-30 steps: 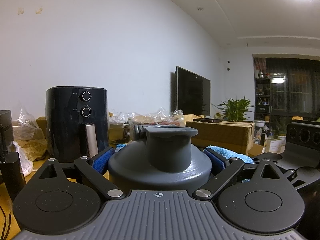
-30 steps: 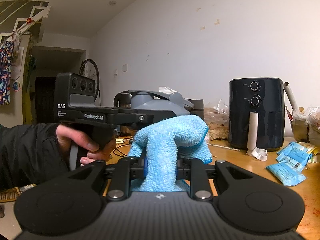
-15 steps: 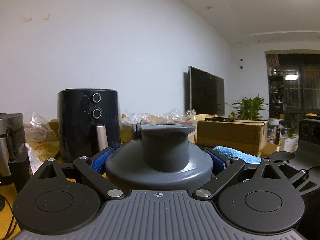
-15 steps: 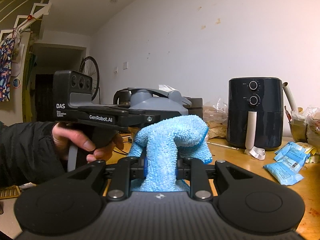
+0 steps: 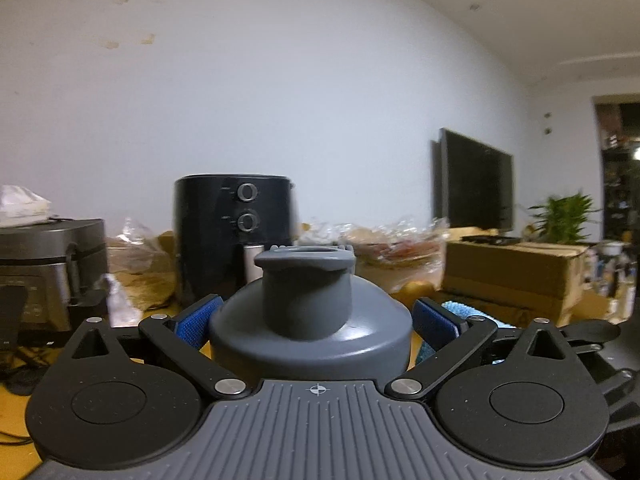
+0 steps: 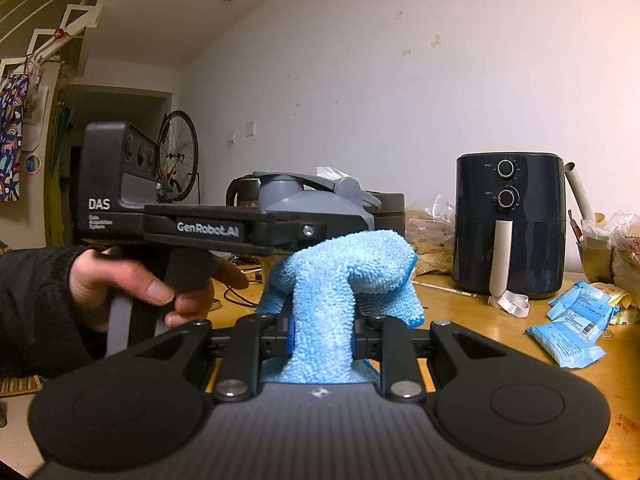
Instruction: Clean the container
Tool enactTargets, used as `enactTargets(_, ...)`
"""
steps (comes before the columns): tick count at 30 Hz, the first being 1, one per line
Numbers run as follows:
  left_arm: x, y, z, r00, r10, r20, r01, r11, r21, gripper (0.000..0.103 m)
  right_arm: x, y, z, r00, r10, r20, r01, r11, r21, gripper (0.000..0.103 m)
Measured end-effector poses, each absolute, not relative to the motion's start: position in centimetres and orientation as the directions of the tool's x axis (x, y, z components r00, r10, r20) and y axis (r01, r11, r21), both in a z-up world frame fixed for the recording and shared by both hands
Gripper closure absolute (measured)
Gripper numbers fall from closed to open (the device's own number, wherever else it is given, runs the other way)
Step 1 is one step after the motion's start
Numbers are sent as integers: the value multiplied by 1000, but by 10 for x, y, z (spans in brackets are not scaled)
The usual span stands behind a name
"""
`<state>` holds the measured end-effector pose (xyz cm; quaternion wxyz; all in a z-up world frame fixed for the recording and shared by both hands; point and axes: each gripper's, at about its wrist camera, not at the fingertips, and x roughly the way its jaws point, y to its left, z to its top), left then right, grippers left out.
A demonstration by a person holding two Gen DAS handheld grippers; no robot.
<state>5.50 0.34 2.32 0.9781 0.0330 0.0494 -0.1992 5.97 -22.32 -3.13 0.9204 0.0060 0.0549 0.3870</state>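
Bottle lid (image 5: 310, 320) sits btwn left gripper (image 5: 312, 322) fingers, air fryer (image 5: 236, 236) behind; cloth (image 6: 340, 280) in right gripper (image 6: 322, 334), packets (image 6: 568, 332) to its right.

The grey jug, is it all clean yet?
Not yet. Picking up looks done: the left claw grips the grey plastic jug, and the right claw pinches the fluffy blue cloth. The cloth sits beside the jug; whether it touches is unclear. Wiping remains.

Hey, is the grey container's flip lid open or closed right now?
Open. In the left wrist view the grey container shows an uncovered spout opening; in the right wrist view its lid is raised above it.
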Motion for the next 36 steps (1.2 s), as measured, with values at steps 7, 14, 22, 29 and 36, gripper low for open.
enactTargets(7,46,-12,20,961,-264,-83,272,957,104,0,62,-226,-32,703,704,-100,-702,710,53,82)
enactTargets(14,44,-25,20,983,-166,-73,174,978,112,0,63,-226,-33,709,697,-107,-696,716,51,82)
enactTargets(22,42,-41,18,997,-47,-58,54,992,114,0,64,-228,-35,717,688,-112,-687,724,54,81)
enactTargets(29,39,-55,17,998,52,-43,-47,992,118,0,66,-229,-36,722,681,-120,-680,731,56,81)
enactTargets(36,38,-65,19,992,124,-27,-120,985,121,0,61,-227,-36,723,680,-120,-680,732,54,81)
